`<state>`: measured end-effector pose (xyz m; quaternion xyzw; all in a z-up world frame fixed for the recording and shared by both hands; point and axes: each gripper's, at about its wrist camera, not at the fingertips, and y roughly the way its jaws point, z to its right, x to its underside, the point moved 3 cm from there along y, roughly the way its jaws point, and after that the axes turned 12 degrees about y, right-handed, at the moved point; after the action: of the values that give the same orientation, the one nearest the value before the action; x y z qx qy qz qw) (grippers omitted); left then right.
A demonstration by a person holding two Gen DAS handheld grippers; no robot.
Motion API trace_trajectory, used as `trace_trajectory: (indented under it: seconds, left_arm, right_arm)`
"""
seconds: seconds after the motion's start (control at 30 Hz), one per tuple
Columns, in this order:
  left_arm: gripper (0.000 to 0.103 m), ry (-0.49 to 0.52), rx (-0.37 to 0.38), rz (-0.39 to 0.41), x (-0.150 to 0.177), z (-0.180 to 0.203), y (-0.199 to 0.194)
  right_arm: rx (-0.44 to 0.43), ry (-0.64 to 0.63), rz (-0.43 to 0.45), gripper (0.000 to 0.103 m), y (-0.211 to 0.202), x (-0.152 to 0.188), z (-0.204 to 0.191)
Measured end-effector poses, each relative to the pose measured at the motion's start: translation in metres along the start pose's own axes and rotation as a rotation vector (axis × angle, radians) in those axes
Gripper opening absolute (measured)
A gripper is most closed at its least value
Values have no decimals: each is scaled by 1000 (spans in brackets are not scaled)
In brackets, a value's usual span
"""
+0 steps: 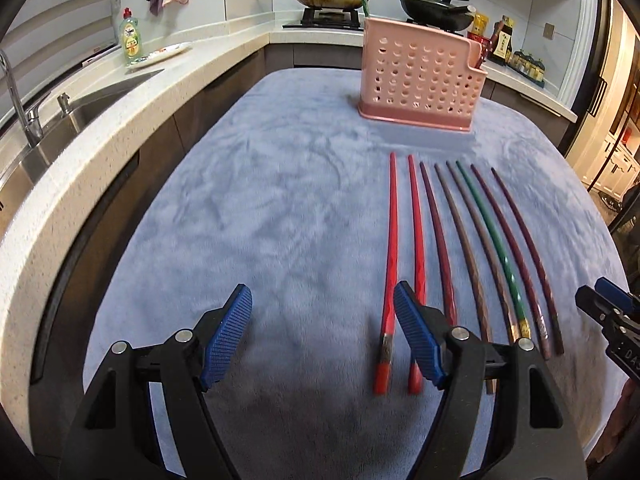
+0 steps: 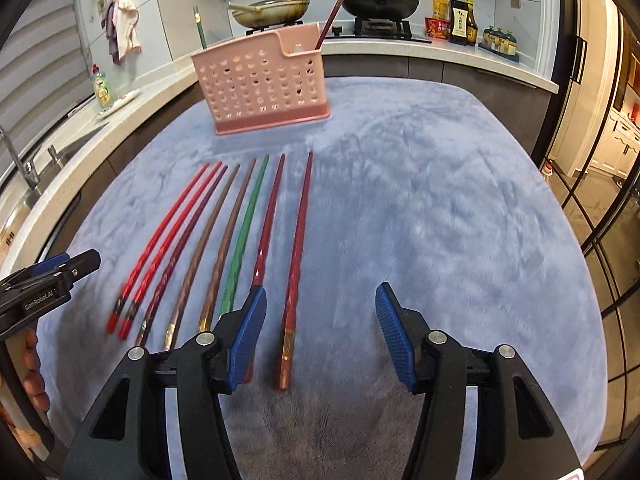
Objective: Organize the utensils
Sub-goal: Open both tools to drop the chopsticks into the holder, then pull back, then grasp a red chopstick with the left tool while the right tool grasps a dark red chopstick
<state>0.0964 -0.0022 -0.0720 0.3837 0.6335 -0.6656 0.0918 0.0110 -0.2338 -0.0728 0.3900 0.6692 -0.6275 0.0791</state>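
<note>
Hovering open tongs, chopsticks in row, pink holder

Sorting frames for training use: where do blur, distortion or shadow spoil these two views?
Left wrist view: near ends of the two red chopsticks smear; fisheye bows the row. Right wrist view: similar smear on the dark red chopstick; the blue fleece cloth darkens near the lens.

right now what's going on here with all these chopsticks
A person holds a gripper in each hand over a blue cloth. Eight chopsticks lie in a row in front of a pink holder, which already has two sticks standing in it. The left gripper and the right gripper are both open and hold nothing. The rightmost chopstick lies between the right gripper's fingers, not gripped.
</note>
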Motion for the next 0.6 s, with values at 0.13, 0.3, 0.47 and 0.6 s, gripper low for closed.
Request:
trace_trajectory:
  seconds: [0.13, 0.3, 0.47, 0.6]
  left_arm:
    - [70, 10, 15, -12, 9, 7, 2]
    - [70, 35, 16, -26, 15, 15, 6]
    - [69, 34, 23, -47, 21, 16, 11]
    - [66, 38, 37, -56, 23, 19, 14]
  right_arm:
    - [-6, -6, -20, 45, 6, 8, -5]
    - [-7, -26, -42, 42, 11, 16, -11]
    - [-2, -32, -69, 29, 18, 22, -12]
    - [3, -38, -76, 24, 21, 25, -12]
